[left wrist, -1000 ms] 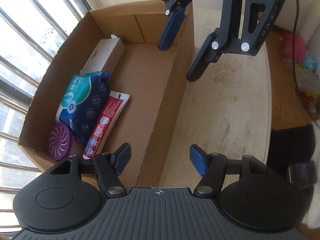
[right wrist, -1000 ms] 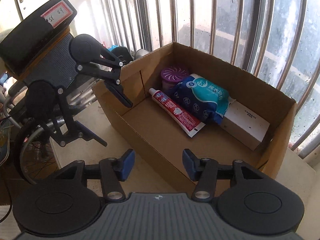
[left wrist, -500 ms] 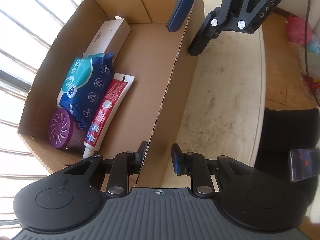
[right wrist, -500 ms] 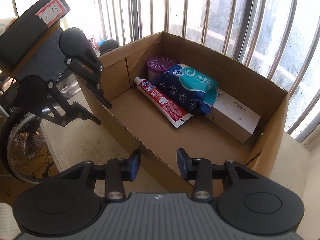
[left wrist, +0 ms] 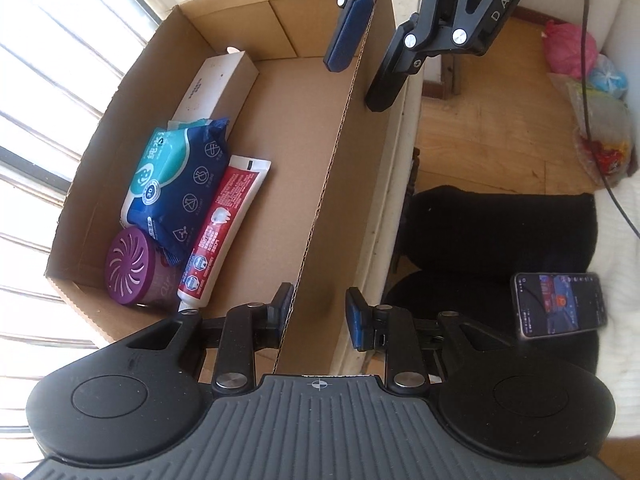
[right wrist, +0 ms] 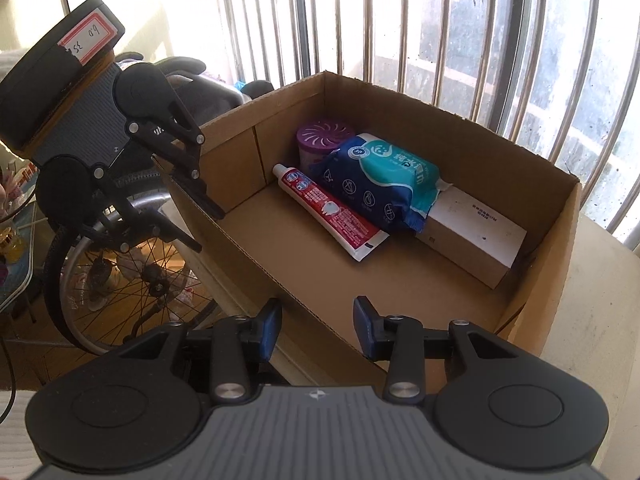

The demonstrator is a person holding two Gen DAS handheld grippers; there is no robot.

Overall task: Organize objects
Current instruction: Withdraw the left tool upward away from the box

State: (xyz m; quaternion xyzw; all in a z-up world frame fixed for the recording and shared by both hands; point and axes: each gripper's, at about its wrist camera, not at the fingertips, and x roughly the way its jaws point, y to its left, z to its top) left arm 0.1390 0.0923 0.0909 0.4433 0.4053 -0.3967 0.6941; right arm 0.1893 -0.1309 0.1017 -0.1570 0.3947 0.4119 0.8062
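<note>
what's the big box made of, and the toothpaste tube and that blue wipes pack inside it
Box: corrugated cardboard, matte brown; the fluting shows along its cut top edge.
Toothpaste tube: looks like soft plastic or laminate, slightly glossy, with a flat crimped end.
Wipes pack: thin plastic film, judging by its wrinkles, sheen and puffy shape.
</note>
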